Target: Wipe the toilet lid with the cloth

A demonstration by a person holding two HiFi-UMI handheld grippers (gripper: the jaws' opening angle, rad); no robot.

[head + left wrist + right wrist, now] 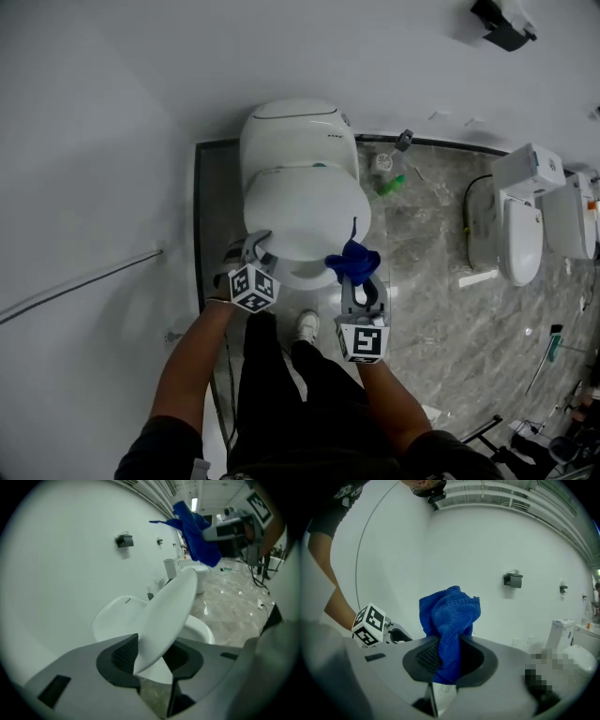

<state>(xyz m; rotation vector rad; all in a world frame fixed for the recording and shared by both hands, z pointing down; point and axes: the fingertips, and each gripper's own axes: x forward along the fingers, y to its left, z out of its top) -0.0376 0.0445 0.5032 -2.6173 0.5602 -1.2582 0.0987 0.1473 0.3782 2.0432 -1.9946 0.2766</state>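
The white toilet lid (305,211) stands half raised over the bowl, in front of the tank (295,131). My left gripper (258,246) is at the lid's front left edge. In the left gripper view the lid's edge (171,611) lies between the jaws of that gripper (152,667). It leans on the left pad, a gap shows on the right side, and the jaws are open. My right gripper (361,277) is at the lid's front right, shut on a bunched blue cloth (352,261). The cloth (447,620) sticks up from between its jaws (450,660).
A green spray bottle (389,173) lies on the marble floor right of the toilet. A second toilet (520,220) stands further right. The white wall is close on the left, with a thin cable (84,281) along it. The person's shoe (307,326) is by the bowl's front.
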